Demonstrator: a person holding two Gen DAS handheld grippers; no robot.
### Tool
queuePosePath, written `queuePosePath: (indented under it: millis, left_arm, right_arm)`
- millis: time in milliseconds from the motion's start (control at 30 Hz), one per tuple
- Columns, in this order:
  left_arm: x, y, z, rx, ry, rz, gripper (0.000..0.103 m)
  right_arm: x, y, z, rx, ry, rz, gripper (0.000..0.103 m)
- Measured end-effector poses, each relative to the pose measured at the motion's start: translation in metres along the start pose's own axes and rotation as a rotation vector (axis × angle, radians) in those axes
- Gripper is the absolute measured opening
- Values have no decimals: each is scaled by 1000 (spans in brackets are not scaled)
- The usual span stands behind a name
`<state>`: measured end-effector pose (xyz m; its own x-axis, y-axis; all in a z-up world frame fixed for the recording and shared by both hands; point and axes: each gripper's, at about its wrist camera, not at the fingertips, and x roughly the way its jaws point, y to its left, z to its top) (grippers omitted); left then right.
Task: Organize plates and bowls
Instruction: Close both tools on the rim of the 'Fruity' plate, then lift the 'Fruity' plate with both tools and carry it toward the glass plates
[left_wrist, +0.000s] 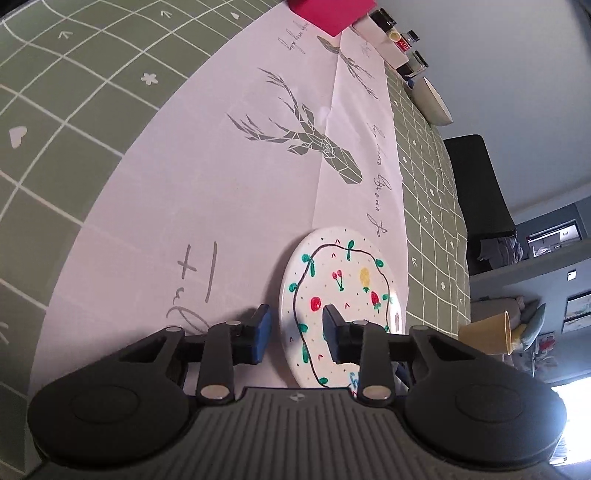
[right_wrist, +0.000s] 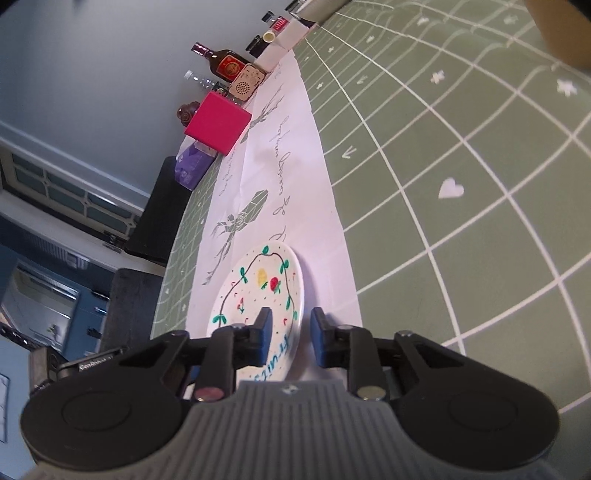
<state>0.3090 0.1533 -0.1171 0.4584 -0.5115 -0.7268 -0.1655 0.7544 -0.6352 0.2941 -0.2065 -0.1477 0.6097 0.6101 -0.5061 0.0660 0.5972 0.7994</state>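
Plate: the fruit-painted plate (left_wrist: 338, 306) is lying on the white deer-print runner (left_wrist: 221, 177).
Left gripper (left_wrist: 297, 332): I'm straddling its nine-o'clock rim, fingers apart, gripping nothing.
Right gripper (right_wrist: 291, 334): I'm straddling the three-o'clock rim (also unclosed).
Advice: I'm thinking both should close evenly, keeping it level.

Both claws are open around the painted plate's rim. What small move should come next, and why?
Probably close both claws. The left claw and right claw each straddle an edge of the round white fruit-painted plate, one finger above and one outside, without clamping it, so it cannot be lifted yet.
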Motion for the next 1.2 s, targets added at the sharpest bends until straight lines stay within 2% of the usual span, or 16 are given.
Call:
queuePosePath:
  millis: [33, 100, 167, 400, 467, 500, 567, 600, 633, 767, 967, 1000, 1067, 1100, 1133, 1200]
  left_arm:
    - [0, -1, -2, 6, -10, 2, 31]
    - [1, -6, -6, 56, -38, 39, 20]
    - [2, -8, -7, 107, -48, 59, 16]
    - [4, 1, 6, 74, -23, 25, 16]
    - [4, 7, 10, 42, -28, 6, 16]
    - [3, 8, 11, 37, -35, 4, 18]
    - [4, 7, 15, 59, -34, -1, 21]
    - [5, 6, 16, 68, -32, -7, 24]
    - [5, 5, 17, 68, -33, -12, 25]
    - [7, 4, 18, 46, -33, -19, 29]
    - [8, 3, 17, 48, -38, -11, 29]
    - [9, 2, 18, 43, -34, 1, 23]
    - [10, -3, 18, 51, -31, 41, 16]
    - [10, -6, 18, 65, -29, 51, 14]
    - [10, -10, 18, 82, -30, 60, 10]
    - [11, -18, 14, 108, -42, 102, 10]
  right_arm:
    - [1, 0, -1, 3, 3, 1, 12]
    - [1, 1, -4, -4, -12, -5, 11]
    - [0, 1, -3, 11, -11, -11, 9]
    - [-2, -1, -1, 32, 0, -16, 8]
    - [-1, -2, 4, 29, 26, -9, 11]
    - [-1, -1, 8, 26, 32, -4, 16]
    - [-6, -1, 12, 19, -7, -10, 29]
    - [-9, -1, 15, 12, -28, -9, 39]
    - [-9, -1, 16, 8, -34, -7, 44]
    - [-6, -4, 18, 32, -41, 5, 44]
    - [5, 3, 18, 11, -23, 13, 44]
    - [6, 4, 17, 3, -23, 13, 43]
    - [10, 9, 13, -39, -11, -38, 22]
    - [9, 13, 10, -78, -28, -80, 6]
    - [9, 15, 8, -98, -38, -85, 5]
    - [9, 11, 8, -71, -45, -74, 5]
